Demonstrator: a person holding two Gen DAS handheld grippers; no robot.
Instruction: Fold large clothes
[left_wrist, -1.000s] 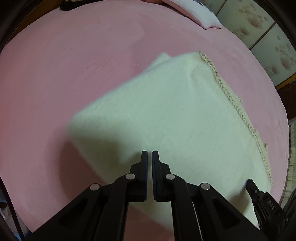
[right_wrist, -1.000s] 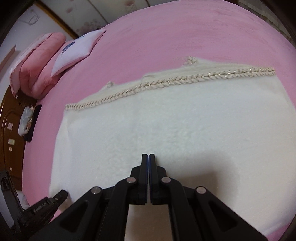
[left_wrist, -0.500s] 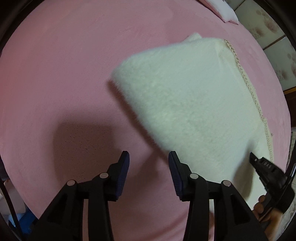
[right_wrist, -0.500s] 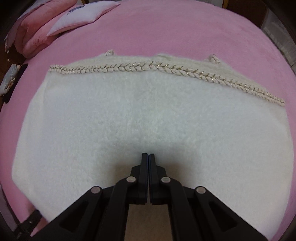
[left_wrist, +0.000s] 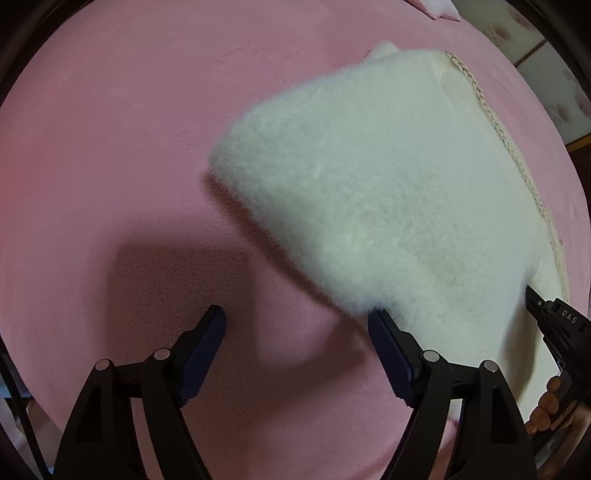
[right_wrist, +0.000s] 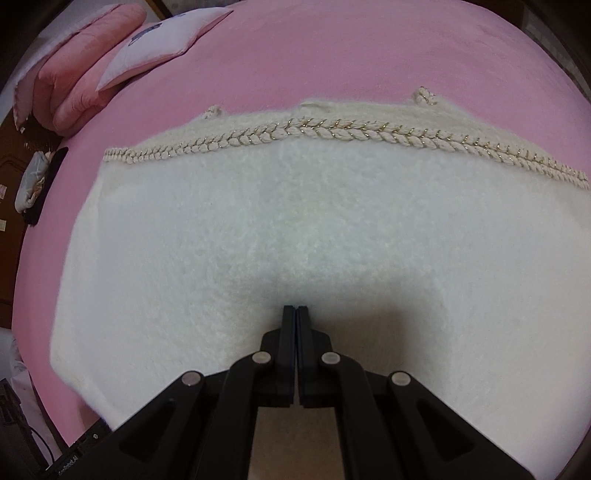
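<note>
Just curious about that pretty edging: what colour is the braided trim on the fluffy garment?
The braided trim is cream, flecked with gold thread; the right wrist view shows it best.

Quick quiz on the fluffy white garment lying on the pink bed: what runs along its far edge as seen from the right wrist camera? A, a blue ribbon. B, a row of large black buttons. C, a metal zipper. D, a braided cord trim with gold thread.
D: a twisted, plaited cream trim with glinting gold thread runs the full far edge of the white garment, with no buttons, zipper or ribbon in view.
</note>
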